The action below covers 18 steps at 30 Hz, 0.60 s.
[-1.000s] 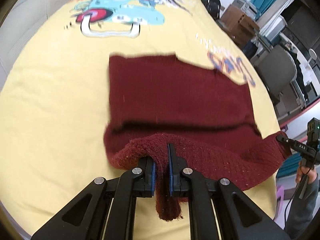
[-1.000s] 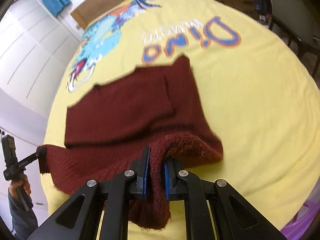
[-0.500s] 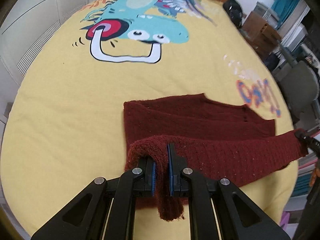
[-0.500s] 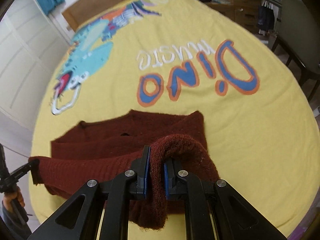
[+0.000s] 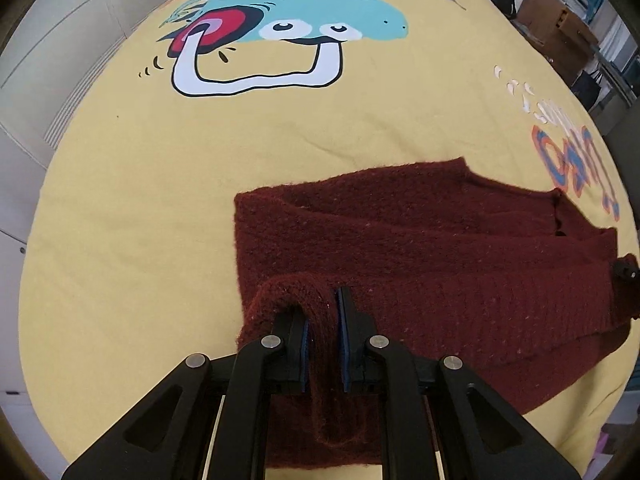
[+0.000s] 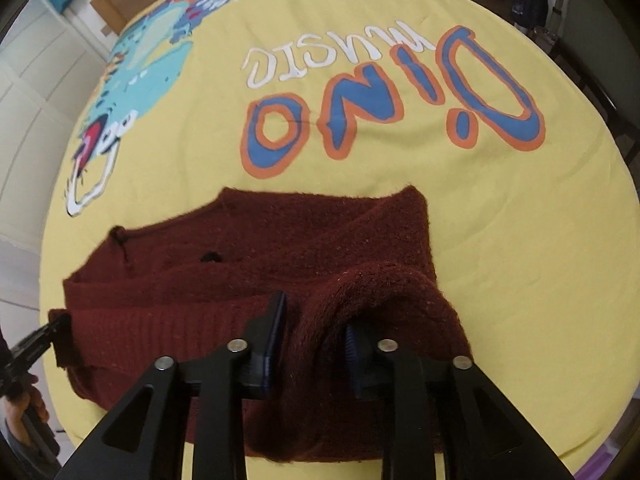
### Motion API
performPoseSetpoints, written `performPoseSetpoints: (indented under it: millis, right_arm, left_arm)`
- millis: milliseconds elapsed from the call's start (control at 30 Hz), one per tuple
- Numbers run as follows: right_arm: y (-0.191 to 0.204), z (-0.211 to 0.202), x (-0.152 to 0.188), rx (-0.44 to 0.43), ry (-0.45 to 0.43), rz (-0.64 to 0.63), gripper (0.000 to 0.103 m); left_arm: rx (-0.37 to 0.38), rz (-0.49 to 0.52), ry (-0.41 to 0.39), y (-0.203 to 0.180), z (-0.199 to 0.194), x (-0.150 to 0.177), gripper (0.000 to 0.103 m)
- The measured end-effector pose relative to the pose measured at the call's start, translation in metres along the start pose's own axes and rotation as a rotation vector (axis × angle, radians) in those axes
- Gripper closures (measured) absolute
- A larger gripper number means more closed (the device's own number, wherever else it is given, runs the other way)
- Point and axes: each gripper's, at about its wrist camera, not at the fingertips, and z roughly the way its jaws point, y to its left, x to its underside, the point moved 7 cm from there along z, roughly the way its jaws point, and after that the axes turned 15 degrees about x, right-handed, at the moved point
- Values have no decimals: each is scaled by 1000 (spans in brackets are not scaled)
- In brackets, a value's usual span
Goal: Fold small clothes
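Observation:
A dark red knitted sweater [image 5: 440, 248] lies folded on a yellow bedspread [image 5: 140, 200]. Its near edge is doubled over onto the rest. My left gripper [image 5: 320, 308] pinches the left corner of that fold; the jaws are only starting to open and the knit still fills the gap between the pads. In the right wrist view the sweater [image 6: 280, 240] has its right corner humped between my right gripper [image 6: 316, 316]. Those jaws are opening and the pads stand clear of the loose cloth. Each gripper tip shows at the edge of the other's view.
The bedspread [image 6: 500, 220] carries a teal dinosaur print [image 5: 320, 20] and the blue-orange lettering [image 6: 392, 112] beyond the sweater. White wardrobe doors [image 5: 48, 60] stand on the left, with boxes and furniture [image 5: 560, 28] off the bed's right side. A person's hand [image 6: 24, 404] holds the left tool.
Both grippers carried the sweater's near edge forward and down over its body, so the garment now lies doubled. The right jaws have parted; the left still looks pinched.

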Motion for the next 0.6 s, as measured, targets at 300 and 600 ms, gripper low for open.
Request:
performPoseSetpoints:
  millis: [300, 600]
  right_arm:
    - [3, -38, -12, -28, -99, 27, 23]
    - [44, -57, 19, 55, -229, -154, 5]
  left_arm:
    - [73, -37, -86, -8, -39, -18, 42]
    - [52, 83, -154, -47, -51, -4, 4]
